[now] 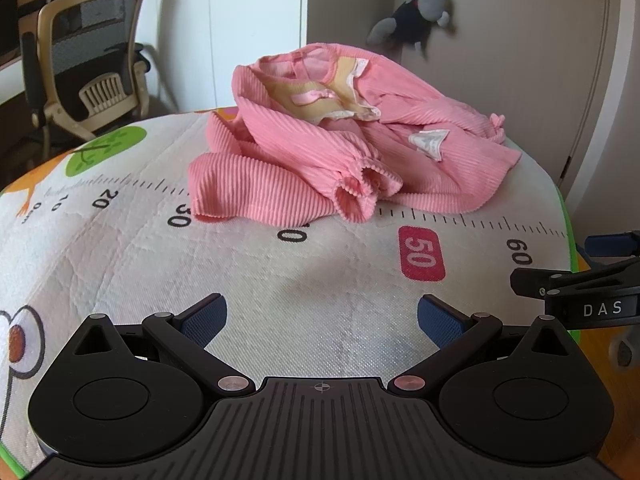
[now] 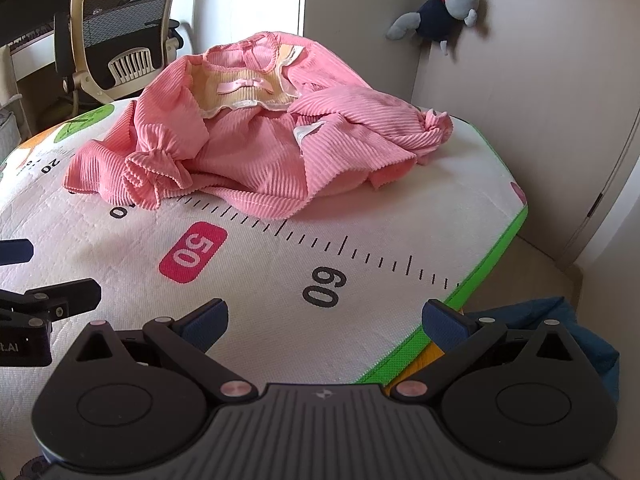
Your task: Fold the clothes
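1. Nearest the left wrist camera, the left gripper (image 1: 322, 320) hovers over a white padded mat (image 1: 120, 264), its two blue-padded fingers (image 1: 206, 320) spread wide apart and holding nothing.
2. Printed on the mat is a ruler scale with numbers, among them a red label reading 50 (image 1: 421, 255), which lies just ahead of the left gripper.
3. Beyond the ruler marks lies a pink ribbed garment (image 1: 344, 148), crumpled in a loose heap on the far part of the mat, well apart from both grippers. A gathered sleeve cuff (image 1: 358, 192) points toward the camera, and a yellow chest panel with a small pink bow (image 1: 314, 96) faces up.
4. At the right edge of the left view, the side of the right gripper shows, near the mat's green border.
5. From the right wrist camera, the right gripper (image 2: 325, 322) is also spread wide and holds nothing, hovering over the mat's green edge (image 2: 440, 320) close to the number 60 (image 2: 325, 286).
6. Behind the mat, on the left, stands an office chair (image 2: 120, 32).
7. On the right, a grey stuffed toy (image 2: 448, 8) hangs on the wall.
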Tool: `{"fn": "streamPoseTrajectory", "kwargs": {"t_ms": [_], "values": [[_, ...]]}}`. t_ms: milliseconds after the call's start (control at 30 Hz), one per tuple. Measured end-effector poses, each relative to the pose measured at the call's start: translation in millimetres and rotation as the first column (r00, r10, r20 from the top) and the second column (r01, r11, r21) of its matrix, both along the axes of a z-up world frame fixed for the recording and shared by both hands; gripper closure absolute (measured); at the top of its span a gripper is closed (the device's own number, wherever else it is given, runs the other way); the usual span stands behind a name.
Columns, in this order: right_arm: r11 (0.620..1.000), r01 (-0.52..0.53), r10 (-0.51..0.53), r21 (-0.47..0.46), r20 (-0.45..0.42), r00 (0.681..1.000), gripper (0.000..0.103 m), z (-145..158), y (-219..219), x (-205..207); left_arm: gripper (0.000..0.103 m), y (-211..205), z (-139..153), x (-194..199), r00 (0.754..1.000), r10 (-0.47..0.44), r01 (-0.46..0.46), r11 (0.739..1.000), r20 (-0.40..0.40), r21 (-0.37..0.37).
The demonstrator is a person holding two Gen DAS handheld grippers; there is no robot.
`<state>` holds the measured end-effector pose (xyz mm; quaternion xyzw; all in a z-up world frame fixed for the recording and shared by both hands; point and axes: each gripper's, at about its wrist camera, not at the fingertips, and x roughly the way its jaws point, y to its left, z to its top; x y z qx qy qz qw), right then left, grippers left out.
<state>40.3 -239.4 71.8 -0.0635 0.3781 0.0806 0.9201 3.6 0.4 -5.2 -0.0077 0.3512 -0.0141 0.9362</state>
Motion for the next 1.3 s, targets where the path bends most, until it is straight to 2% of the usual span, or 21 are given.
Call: {"fn": "streamPoseTrajectory", "kwargs": {"t_ms": [767, 833, 900, 1033, 1167, 1300], "values": [[1.0, -0.012, 0.013, 0.011, -0.007, 1.0, 0.0, -3.0, 0.3, 2.9, 0.0, -1.0, -3.4, 2.1, 1.0, 0.0, 0.0, 1.0, -0.01, 0.0], [0.998, -0.041, 0.041, 0.055, 0.005, 0.999, 0.0, -2.7, -2.0, 3.5, 0.0, 0.1, -3.0, 2.0, 1.0, 0.001, -0.001, 1.0, -0.007, -0.008], [0.986, -0.082, 0.082, 0.148, 0.01, 0.997, 0.0, -4.1, -7.6, 5.7, 0.0, 3.6, -3.0, 2.2, 1.0, -0.001, 0.001, 0.999, -0.002, -0.034], [0.94, -0.134, 0.148, 0.315, -0.022, 0.989, 0.0, -14.6, -14.9, 17.7, 0.0, 19.9, 0.7, 5.2, 1.0, -0.018, 0.018, 0.99, 0.002, -0.14], [0.923, -0.124, 0.135, 0.364, -0.004, 0.991, 0.0, -18.6, -16.6, 18.7, 0.0, 36.2, 22.0, 23.0, 0.999, -0.034, 0.036, 0.976, 0.011, -0.216], [0.929, -0.151, 0.165, 0.339, -0.014, 0.986, 0.0, -18.3, -14.2, 19.2, 0.0, 38.9, 47.3, 73.1, 0.995, -0.09, 0.082, 0.976, -0.033, -0.201]]}}
